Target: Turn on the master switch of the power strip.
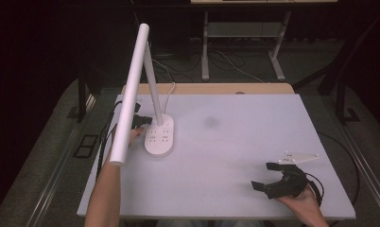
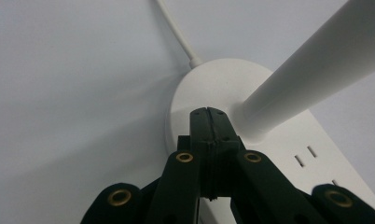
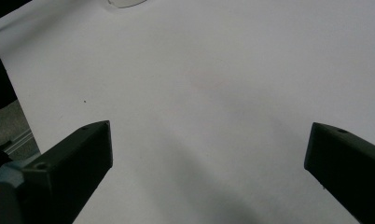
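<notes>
High view: a white desk lamp (image 1: 159, 135) is standing on the left part of the desk (image 1: 235, 142), and the left tongs (image 1: 143, 120) are resting against the lamp's base at its left. The right tongs (image 1: 273, 177) are lying well apart from the lamp, jaws spread.

Left gripper view: the jaws are pressing together, tips seemingly touching the lamp's base (image 2: 213, 84) beside its stem.

Right gripper view: the wide-open jaws are framing bare desk.

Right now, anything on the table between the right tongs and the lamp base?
Nothing. In the high view, bare white table top runs from the right tongs to the lamp base; the right gripper view shows bare surface ahead too.
</notes>
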The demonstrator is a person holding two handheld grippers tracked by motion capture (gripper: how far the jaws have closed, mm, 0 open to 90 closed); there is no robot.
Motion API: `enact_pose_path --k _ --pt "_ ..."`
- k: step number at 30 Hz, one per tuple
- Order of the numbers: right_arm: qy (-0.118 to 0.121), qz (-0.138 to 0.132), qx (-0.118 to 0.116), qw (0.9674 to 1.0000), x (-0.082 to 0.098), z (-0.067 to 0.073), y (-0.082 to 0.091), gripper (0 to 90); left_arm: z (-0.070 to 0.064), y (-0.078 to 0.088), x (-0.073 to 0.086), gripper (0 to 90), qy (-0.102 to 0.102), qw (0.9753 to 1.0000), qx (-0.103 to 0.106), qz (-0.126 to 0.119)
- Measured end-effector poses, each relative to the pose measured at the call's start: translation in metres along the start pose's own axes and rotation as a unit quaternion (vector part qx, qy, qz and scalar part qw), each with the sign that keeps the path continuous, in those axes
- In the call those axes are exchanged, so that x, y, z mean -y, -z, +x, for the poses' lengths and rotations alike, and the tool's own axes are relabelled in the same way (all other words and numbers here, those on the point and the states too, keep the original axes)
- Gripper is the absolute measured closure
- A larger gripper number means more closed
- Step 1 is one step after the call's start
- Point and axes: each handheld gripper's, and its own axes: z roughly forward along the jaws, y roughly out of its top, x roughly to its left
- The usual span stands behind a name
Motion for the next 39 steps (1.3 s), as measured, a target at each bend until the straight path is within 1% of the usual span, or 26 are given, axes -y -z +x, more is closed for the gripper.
enact_pose_path --k 3,4,6,8,9,14,19,20,21,23,24,27,29,32,33,34,35,37,39 --pt "0.001 0.000 0.000 1.0000 0.000 -0.001 -0.001 0.5 0.001 0.005 -0.001 90.0 -0.001 1.0000 0.003 -0.005" --pt "0.002 0.001 0.000 1.0000 0.000 -0.001 -0.001 0.5 0.001 0.007 -0.001 90.0 -0.004 1.0000 0.003 -0.006" --pt "0.001 0.000 0.000 1.0000 0.000 0.000 0.000 0.5 0.001 0.011 -0.002 90.0 -0.005 0.9999 -0.006 -0.012" --pt "0.000 0.000 0.000 1.0000 0.000 0.000 0.000 0.5 0.001 0.016 -0.002 90.0 -0.013 0.9997 -0.014 -0.015" --pt "0.001 -0.001 0.001 1.0000 0.000 -0.001 0.000 0.5 0.001 0.018 -0.003 90.0 -0.013 0.9996 -0.017 -0.018" --pt "0.001 0.000 0.000 1.0000 0.000 0.000 0.000 0.5 0.001 0.031 -0.003 90.0 -0.020 0.9993 -0.021 -0.023" --pt "0.001 0.000 0.000 1.0000 0.000 0.000 0.000 0.5 0.002 0.043 -0.003 90.0 -0.017 0.9990 -0.020 -0.035" --pt "0.001 0.000 0.001 1.0000 0.000 0.000 0.000 0.5 0.002 0.045 -0.003 90.0 -0.015 0.9989 -0.021 -0.038" --pt "0.001 0.000 0.001 1.0000 0.000 0.000 0.000 0.5 0.000 0.048 -0.003 89.9 -0.008 0.9989 -0.021 -0.041" --pt "0.002 -0.001 0.000 1.0000 0.000 0.000 0.000 0.5 0.000 0.054 -0.003 89.7 -0.013 0.9986 -0.023 -0.045" --pt "0.002 -0.001 0.000 1.0000 0.000 0.000 0.000 0.5 -0.001 0.055 -0.003 89.7 -0.013 0.9981 -0.023 -0.055" --pt "0.001 -0.001 -0.001 1.0000 0.000 0.000 0.001 0.5 -0.002 0.064 -0.003 89.7 -0.016 0.9979 -0.026 -0.058" --pt "0.001 -0.001 -0.002 1.0000 0.000 0.001 0.001 0.5 -0.002 0.071 -0.002 89.7 -0.016 0.9976 -0.029 -0.061" --pt "0.003 -0.003 -0.003 1.0000 0.000 0.001 0.001 0.5 -0.003 0.080 -0.001 89.6 -0.016 0.9968 -0.031 -0.072" --pt "0.004 -0.003 -0.003 1.0000 0.000 0.001 0.001 0.5 -0.004 0.083 0.000 89.5 -0.013 0.9964 -0.030 -0.078" --pt "0.004 -0.003 -0.004 1.0000 0.000 0.001 0.001 0.5 -0.005 0.086 0.000 89.3 -0.015 0.9961 -0.031 -0.081" --pt "0.004 -0.003 -0.004 1.0000 0.000 0.001 0.001 0.5 -0.005 0.090 0.001 87.4 -0.015 0.9959 -0.031 -0.084" --pt "0.004 -0.004 -0.005 1.0000 -0.001 0.001 0.001 0.5 -0.006 0.096 0.004 83.4 -0.007 0.9951 -0.030 -0.094" --pt "0.003 -0.004 -0.006 1.0000 -0.001 0.001 0.001 0.5 -0.006 0.101 0.008 75.9 0.002 0.9942 -0.028 -0.104"
